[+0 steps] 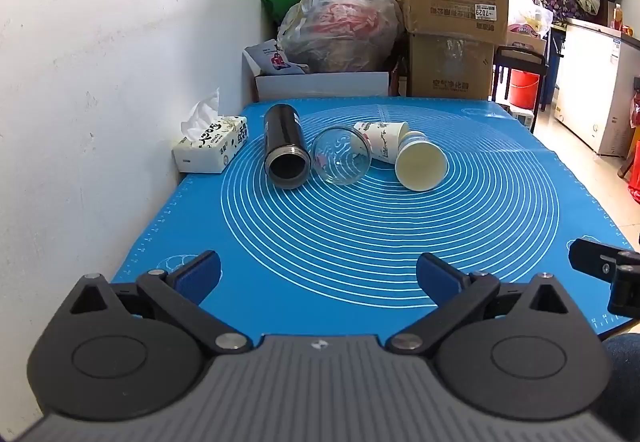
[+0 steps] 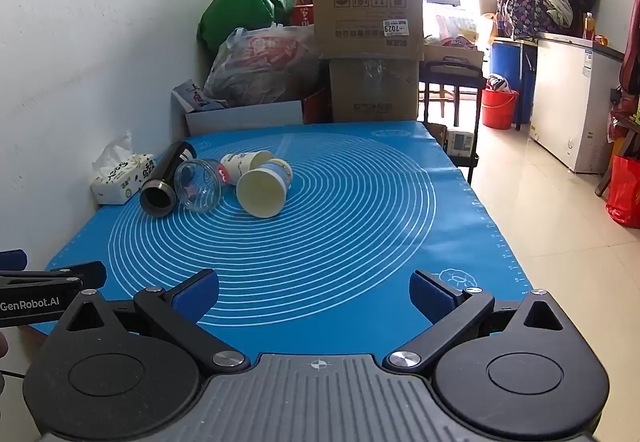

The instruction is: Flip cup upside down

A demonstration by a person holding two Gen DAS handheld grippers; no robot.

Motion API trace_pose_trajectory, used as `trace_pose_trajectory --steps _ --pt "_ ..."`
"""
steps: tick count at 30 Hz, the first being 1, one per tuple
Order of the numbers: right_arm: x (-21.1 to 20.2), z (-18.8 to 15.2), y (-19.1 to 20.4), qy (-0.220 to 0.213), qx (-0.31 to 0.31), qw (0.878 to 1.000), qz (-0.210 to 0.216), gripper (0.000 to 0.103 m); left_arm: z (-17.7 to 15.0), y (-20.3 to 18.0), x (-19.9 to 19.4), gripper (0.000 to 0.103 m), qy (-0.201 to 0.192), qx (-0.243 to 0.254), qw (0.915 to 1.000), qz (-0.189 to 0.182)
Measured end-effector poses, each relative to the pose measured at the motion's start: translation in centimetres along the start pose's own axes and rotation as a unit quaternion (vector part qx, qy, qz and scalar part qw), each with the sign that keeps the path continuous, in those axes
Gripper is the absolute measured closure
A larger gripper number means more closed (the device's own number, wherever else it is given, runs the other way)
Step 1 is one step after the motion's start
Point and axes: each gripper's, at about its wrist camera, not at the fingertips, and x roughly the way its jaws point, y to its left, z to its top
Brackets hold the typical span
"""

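Note:
Several cups lie on their sides on the blue mat (image 1: 360,242), mouths toward me: a black flask (image 1: 285,150), a clear glass cup (image 1: 341,161), a patterned paper cup (image 1: 382,140) and a second paper cup (image 1: 421,162). They also show in the right wrist view: flask (image 2: 164,182), glass (image 2: 199,185), patterned cup (image 2: 244,166), second paper cup (image 2: 264,188). My left gripper (image 1: 318,276) is open and empty near the mat's front edge. My right gripper (image 2: 314,292) is open and empty, to its right.
A tissue box (image 1: 212,146) sits by the white wall at the mat's left. Cardboard boxes (image 1: 452,14) and plastic bags (image 1: 340,30) are stacked behind the table. The table's right edge drops to a tiled floor (image 2: 560,222).

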Motion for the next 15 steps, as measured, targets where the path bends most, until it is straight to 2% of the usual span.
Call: trace_pose_trajectory --steps 15 --pt "0.25 -0.03 0.20 0.002 -0.002 1.000 -0.002 0.000 -0.09 0.16 0.23 0.000 0.000 -0.001 1.0000 0.001"
